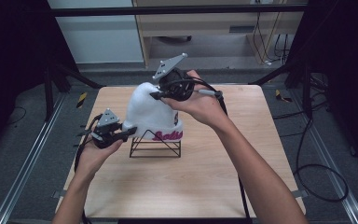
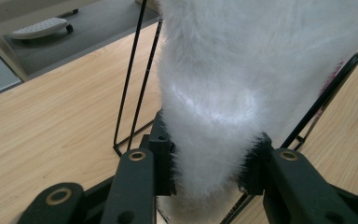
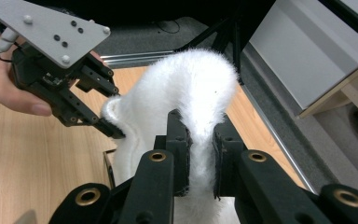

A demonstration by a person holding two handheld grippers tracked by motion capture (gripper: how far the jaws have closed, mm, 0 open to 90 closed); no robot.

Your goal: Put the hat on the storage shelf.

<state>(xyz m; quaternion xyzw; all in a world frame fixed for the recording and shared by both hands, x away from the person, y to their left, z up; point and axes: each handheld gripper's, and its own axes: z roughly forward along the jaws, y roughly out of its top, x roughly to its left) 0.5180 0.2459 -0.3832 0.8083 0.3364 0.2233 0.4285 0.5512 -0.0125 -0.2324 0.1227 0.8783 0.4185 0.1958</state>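
**Both grippers clamped on the hat, seating it on the stand**

Your left gripper (image 2: 208,163) has its black jaws pinched on the lower cuff of the white fluffy knit hat (image 1: 148,109); your right gripper (image 3: 200,161) is clamped on a fold of the crown, with the pile bulging over both pads; the hat sits draped over the black wire stand (image 1: 155,145) near the middle of the pale wooden table (image 1: 205,182). To seat it well, I judge you should draw both sides down evenly, so the cuff with its pink lettering (image 1: 167,136) stays level; keep the pull gentle, since the thin wire frame looks light and could tip; the soft, stretchy fabric will likely give before it slips.
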